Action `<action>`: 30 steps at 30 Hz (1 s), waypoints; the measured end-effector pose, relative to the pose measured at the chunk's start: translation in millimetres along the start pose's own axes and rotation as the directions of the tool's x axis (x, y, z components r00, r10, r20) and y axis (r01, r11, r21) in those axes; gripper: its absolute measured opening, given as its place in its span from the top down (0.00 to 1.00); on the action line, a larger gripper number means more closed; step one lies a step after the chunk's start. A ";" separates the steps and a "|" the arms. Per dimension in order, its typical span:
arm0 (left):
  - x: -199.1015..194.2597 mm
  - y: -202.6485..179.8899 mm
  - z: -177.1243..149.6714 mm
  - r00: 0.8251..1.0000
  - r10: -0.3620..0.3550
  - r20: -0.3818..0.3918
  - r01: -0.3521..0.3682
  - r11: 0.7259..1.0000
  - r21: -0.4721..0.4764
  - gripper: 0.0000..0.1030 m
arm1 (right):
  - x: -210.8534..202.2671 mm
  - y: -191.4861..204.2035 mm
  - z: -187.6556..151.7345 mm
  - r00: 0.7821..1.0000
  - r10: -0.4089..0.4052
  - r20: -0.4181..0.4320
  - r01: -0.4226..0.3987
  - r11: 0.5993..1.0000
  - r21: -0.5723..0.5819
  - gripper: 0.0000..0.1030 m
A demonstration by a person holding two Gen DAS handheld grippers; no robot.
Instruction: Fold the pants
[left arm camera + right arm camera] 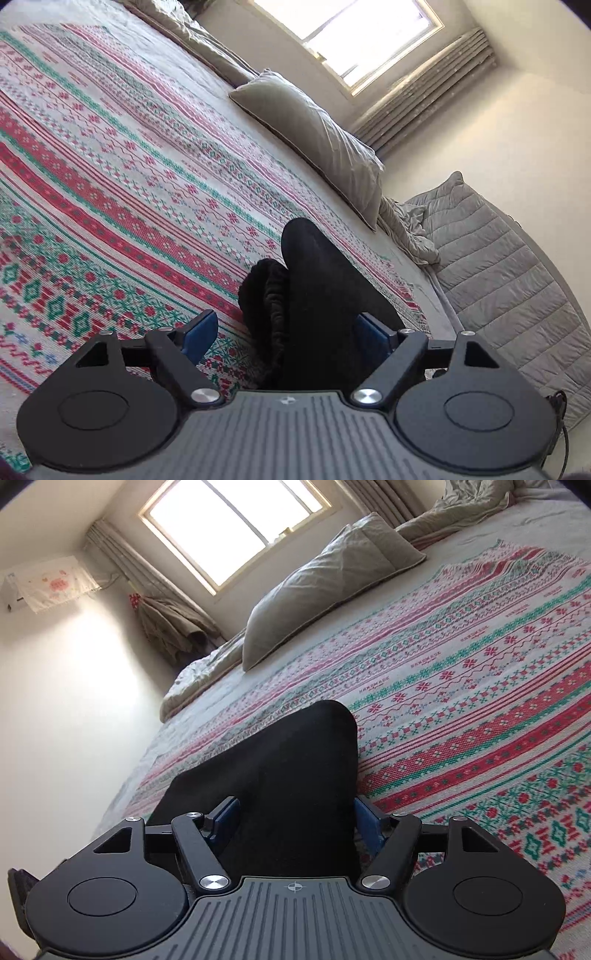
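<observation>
Lying closest in both wrist views are the black pants (314,295), bunched on a patterned blanket (110,166) that is covering the bed. In the left wrist view the left gripper (291,332) is standing with its jaws spread wide; the gathered black cloth is sitting between the two blue pads (199,332), clear of the left-hand pad, while the other pad is partly hidden behind the fabric, so contact there cannot be told. A rounded fold of the pants is rising just beyond the fingers, with a crumpled, ribbed part beside it.

In the right wrist view the right gripper (295,819) is also standing spread, and a smooth flap of the pants (295,775) is running up between its blue pads (225,818) to a rounded corner; whether the pads are touching the cloth cannot be told, but they are not pinching it.

Past the pants the blanket is stretching toward the far edge of the bed, showing red, green and white bands. Along that far edge a grey pillow (325,140) is lying, with rumpled bedding near it. Beside the bed's corner in the left view a grey quilted cover (498,266) is hanging. Farthest off, a bright window (236,524) is glowing in the wall, with curtains (170,624) hanging beside it.
</observation>
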State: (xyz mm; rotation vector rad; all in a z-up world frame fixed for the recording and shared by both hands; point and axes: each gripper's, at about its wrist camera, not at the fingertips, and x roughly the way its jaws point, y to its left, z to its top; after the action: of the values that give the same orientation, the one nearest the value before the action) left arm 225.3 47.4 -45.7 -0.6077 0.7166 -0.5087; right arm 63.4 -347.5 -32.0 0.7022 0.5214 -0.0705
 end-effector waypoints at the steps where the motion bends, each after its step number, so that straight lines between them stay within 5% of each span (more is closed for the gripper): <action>1: -5.7 -2.9 0.3 1.000 0.014 0.007 -0.014 1.000 0.012 0.09 | -5.7 3.8 -2.1 1.000 -0.012 0.002 0.012 1.000 -0.021 0.33; 8: -31.9 -27.9 -18.2 0.995 0.102 -0.001 -0.101 0.989 0.108 0.02 | -43.2 44.7 -31.8 0.995 -0.100 0.006 0.099 0.978 -0.182 0.26; 16: -41.9 -54.1 -49.7 0.971 0.239 -0.015 -0.228 0.941 0.249 0.00 | -75.4 85.6 -55.4 0.993 -0.116 0.037 0.121 0.951 -0.284 0.16; 30: -41.9 -96.3 -89.6 0.896 0.439 0.059 -0.414 0.783 0.465 0.00 | -101.2 103.1 -76.3 0.946 -0.287 0.150 0.323 0.859 -0.396 0.00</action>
State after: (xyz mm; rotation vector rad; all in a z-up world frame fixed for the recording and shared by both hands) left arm 111.6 -25.4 -16.8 0.0347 0.7217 -0.2539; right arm -33.6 -231.3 29.3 0.1903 0.5397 -0.2792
